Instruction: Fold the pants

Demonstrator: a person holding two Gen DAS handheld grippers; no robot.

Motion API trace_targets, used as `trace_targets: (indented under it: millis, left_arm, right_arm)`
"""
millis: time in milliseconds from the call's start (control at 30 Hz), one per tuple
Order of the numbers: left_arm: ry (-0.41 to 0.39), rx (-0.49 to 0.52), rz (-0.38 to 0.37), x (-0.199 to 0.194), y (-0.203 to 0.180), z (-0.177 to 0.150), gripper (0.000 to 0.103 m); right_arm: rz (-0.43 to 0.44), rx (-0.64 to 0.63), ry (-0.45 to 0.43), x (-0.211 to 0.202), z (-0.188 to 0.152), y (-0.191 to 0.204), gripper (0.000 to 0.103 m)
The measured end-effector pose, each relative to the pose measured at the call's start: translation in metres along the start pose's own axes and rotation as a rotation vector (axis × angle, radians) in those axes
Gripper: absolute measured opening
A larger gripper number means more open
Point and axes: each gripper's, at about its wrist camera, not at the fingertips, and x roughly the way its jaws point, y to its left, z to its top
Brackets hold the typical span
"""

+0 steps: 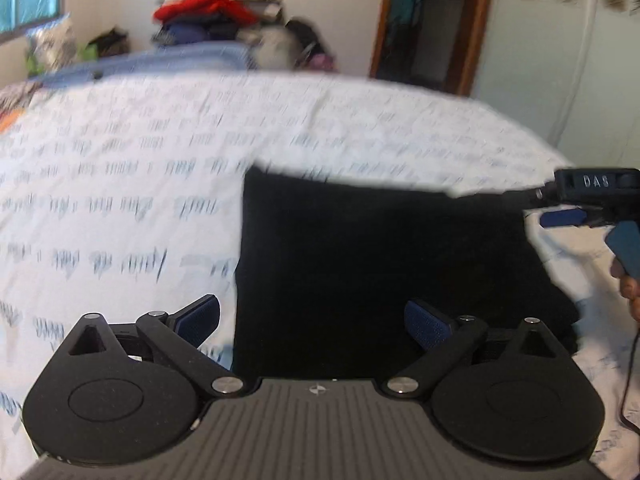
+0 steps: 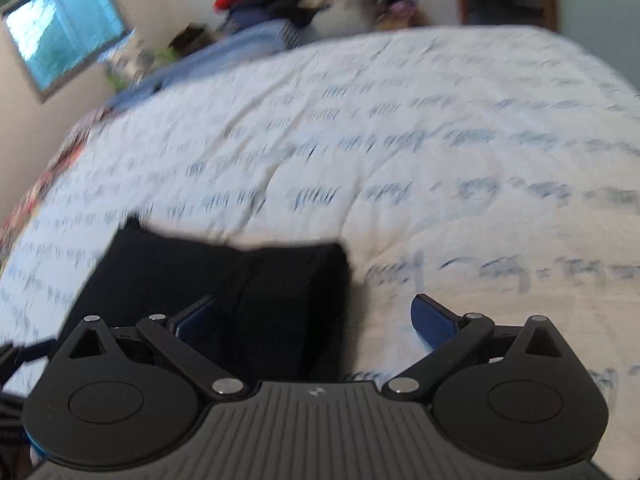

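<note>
The black pants (image 1: pixel 384 264) lie folded into a compact rectangle on the white printed bedspread (image 1: pixel 120 184). My left gripper (image 1: pixel 312 322) is open and empty, just above the near edge of the pants. The right gripper (image 1: pixel 568 208) shows at the right edge of the left wrist view, by the pants' far right corner. In the right wrist view the pants (image 2: pixel 224 288) lie low and left, and my right gripper (image 2: pixel 314 320) is open and empty over their right edge. Both views are motion-blurred.
A pile of clothes with a red garment (image 1: pixel 204 4) stands beyond the bed's far edge, with a blue blanket (image 1: pixel 160 60) beside it. A wooden door frame (image 1: pixel 424 20) is at the back right, a window (image 2: pixel 64 28) at the back left.
</note>
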Motion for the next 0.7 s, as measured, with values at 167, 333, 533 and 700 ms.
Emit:
trace_targets:
  millis: [167, 333, 533, 700]
  left_arm:
    - [-0.002, 0.068, -0.040, 0.014, -0.027, 0.003, 0.101]
    - [-0.005, 0.134, -0.034, 0.030, -0.038, -0.010, 0.103]
    - [-0.029, 0.139, -0.047, 0.036, -0.032, -0.018, 0.103]
    - [-0.017, 0.123, -0.031, 0.030, -0.031, -0.014, 0.103]
  right_arm:
    - [0.214, 0.067, -0.085, -0.023, 0.014, 0.010, 0.102]
    - [0.276, 0.089, 0.035, 0.024, 0.015, 0.015, 0.102]
    - [0.307, 0.095, 0.028, 0.029, 0.006, -0.001, 0.102]
    - [0.124, 0.103, -0.074, -0.020, -0.006, 0.020, 0.102]
